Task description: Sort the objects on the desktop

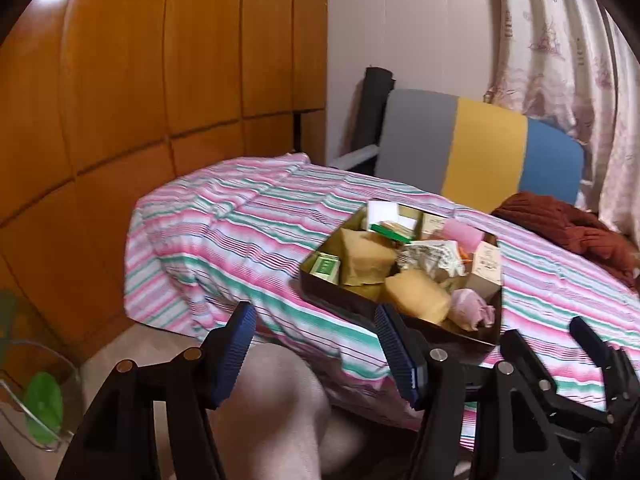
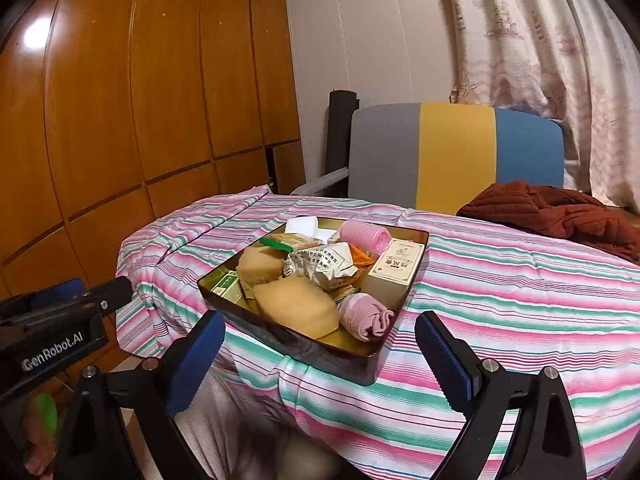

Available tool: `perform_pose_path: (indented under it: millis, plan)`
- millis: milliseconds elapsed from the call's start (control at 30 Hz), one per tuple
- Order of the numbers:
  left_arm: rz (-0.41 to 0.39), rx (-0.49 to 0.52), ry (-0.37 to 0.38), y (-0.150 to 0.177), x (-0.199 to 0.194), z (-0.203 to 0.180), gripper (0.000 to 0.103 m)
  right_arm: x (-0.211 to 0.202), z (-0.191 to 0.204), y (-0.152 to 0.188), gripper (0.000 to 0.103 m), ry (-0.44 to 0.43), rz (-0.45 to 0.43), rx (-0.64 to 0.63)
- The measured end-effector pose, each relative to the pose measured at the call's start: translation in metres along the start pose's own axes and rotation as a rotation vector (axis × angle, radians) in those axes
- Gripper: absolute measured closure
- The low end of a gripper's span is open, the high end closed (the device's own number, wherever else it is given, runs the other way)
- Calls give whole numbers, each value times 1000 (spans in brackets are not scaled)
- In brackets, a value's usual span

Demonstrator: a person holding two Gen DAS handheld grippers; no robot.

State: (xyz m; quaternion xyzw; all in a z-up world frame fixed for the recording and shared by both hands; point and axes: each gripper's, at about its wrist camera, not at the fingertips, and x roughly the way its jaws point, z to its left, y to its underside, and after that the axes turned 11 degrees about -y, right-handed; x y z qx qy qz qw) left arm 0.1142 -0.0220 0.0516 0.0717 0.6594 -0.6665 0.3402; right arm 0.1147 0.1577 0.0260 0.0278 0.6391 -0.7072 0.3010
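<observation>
- one shallow dark tray [image 2: 288,338] with a gold inside sits on a table under a pink, green and white striped cloth [image 2: 500,296], near the front edge, and it is packed with small things.
- two tan rounded bundles lie at its near side: the larger tan bundle [image 2: 296,308] in front, the smaller tan bundle [image 2: 260,266] behind it and to the left.
- a rolled pink cloth [image 2: 366,316] rests in the near right corner, touching the larger bundle.
- a cream carton [image 2: 396,268] with printed text stands along the right wall; a pink roll [image 2: 366,236] lies behind it at the far side.
- a crumpled printed wrapper [image 2: 320,266] sits in the middle, a small green box [image 2: 228,286] against the left wall, a white block [image 2: 302,226] at the far edge.
- the right gripper [image 2: 320,344] hangs just in front of the tray, blue pads spread wide with nothing between them.
- the left gripper [image 1: 316,354] is to the tray's left, low at the table edge, its jaws also wide apart and empty; its right pad overlaps the tray's near corner in the left wrist view, contact unclear.
- beyond the table: a dark red knitted garment [image 2: 556,208] on the cloth at far right, a chair back [image 2: 456,152] in grey, yellow and blue, a wooden panelled wall [image 2: 140,100] and a patterned curtain [image 2: 540,40].
</observation>
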Motion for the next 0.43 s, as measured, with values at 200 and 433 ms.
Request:
perform_pose_path:
  millis: [200,433]
  plan:
    - [-36,-16,-21,3,-5,1,40,1,0,1,6,2,1,1]
    - [-90,-24,-47,5,-11,1,41,1,-1,3,6,4,4,8]
